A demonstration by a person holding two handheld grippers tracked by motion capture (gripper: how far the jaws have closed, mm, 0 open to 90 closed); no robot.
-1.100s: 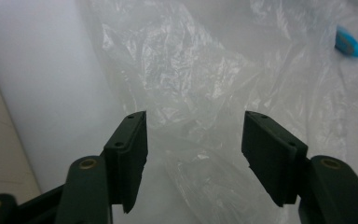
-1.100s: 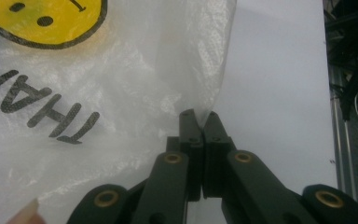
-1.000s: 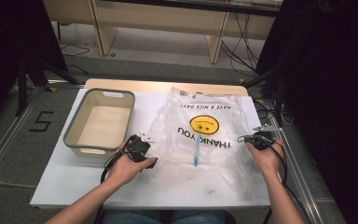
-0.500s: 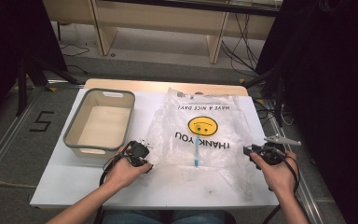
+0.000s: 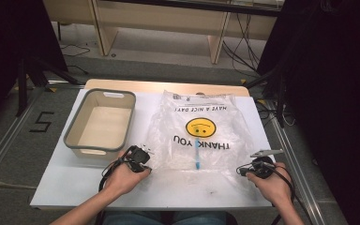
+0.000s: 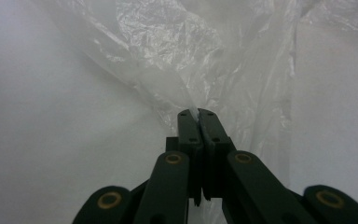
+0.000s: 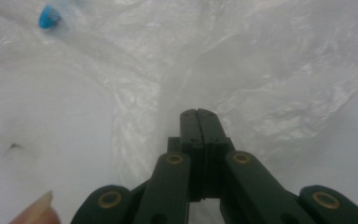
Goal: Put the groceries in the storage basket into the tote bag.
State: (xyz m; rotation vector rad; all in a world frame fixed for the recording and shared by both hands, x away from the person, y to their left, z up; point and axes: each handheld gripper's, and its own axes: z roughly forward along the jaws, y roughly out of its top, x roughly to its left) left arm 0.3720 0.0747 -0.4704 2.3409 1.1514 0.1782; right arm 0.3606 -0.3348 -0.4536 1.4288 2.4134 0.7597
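Note:
A clear plastic bag (image 5: 201, 126) printed with a yellow smiley and "THANK YOU" lies flat on the white table (image 5: 70, 185). A thin blue object (image 5: 197, 159) lies inside it, and its blue end (image 7: 50, 16) appears in the right gripper view. My left gripper (image 5: 145, 157) is at the bag's near left corner. Its jaws have just been closing and are shut on a pinch of the film (image 6: 195, 112). My right gripper (image 5: 246, 169) is at the near right corner, its jaws also just closed. The creases of the bag (image 7: 261, 70) run into its tips (image 7: 198, 112).
A grey rectangular basket (image 5: 74, 136) with a pale inside stands on the table's left half, just beyond my left hand. Past the table's far edge are wooden furniture legs and cables on the floor. A dark curtain hangs at the right.
My right hand has drawn back toward the near edge of the table at the bag's right corner. The left hand has stayed by the bag's near left corner.

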